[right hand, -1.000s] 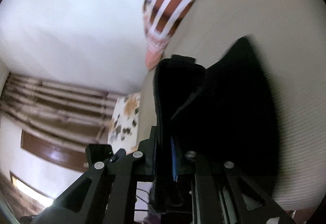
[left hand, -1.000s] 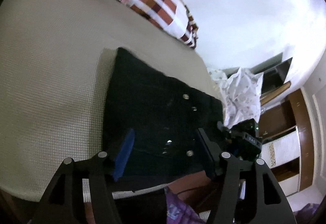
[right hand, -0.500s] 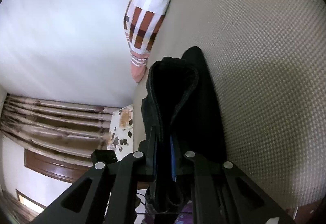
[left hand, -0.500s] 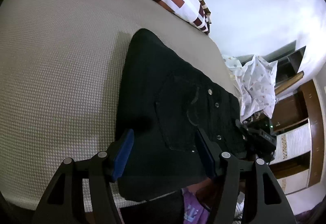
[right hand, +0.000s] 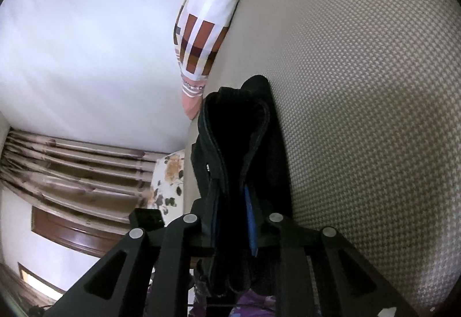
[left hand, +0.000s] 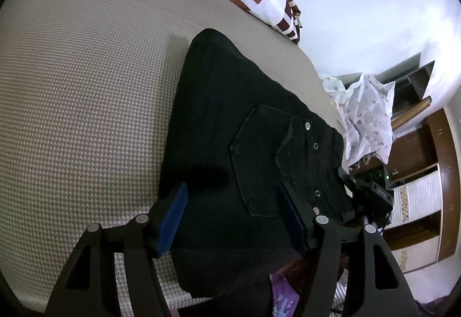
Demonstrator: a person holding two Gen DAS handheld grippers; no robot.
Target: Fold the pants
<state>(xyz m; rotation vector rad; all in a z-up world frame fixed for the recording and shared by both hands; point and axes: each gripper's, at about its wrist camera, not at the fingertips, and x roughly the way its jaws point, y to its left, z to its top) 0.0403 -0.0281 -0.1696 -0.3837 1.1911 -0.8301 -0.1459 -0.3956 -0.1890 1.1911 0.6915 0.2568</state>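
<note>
Both tools low over pants (left hand: pixel 247 144)

The pants (left hand: pixel 245 126) between the blue pads are seen as black denim, matt and finely stitched, with small shiny metal rivets (left hand: pixel 307 125) beside the pocket. Under the tongs, the bed cover (left hand: pixel 86 92) is shown as a beige woven cloth with a rough, waffle-like grain. Beyond the tongs, a smooth checked cloth pillow (right hand: pixel 207 26) and glossy brown wooden cabinets (left hand: pixel 415 149) are seen.
</note>
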